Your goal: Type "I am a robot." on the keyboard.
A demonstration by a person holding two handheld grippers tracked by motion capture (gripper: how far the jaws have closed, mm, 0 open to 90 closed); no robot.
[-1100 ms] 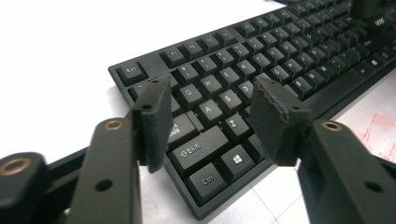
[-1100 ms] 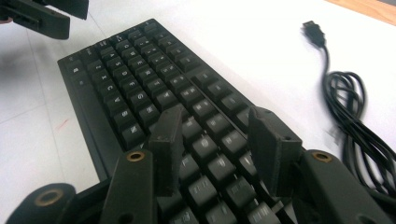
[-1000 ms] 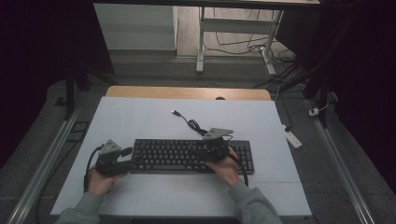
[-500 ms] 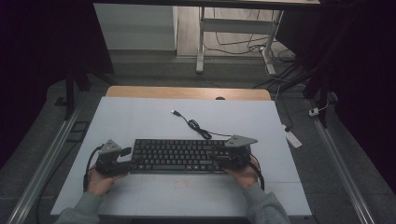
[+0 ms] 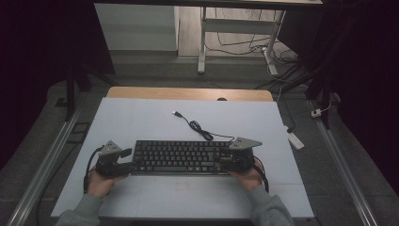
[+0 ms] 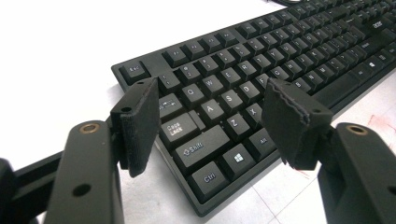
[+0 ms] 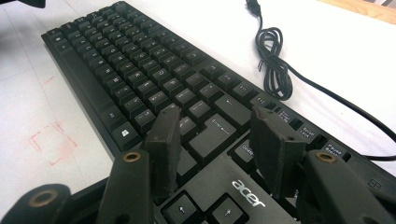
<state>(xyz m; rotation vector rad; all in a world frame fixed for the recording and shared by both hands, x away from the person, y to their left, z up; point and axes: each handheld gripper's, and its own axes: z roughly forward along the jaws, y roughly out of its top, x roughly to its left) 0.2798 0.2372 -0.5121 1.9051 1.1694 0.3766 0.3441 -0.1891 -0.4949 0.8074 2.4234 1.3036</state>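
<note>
Two grippers sit at the keyboard ends — left gripper and right gripper both apart, gripping nothing. Uneven lifting could tip it — its cable might snag behind.

The keyboard is cut at the left gripper view's right edge — its cable leaves the right gripper view's frame, plug half cropped.
</note>
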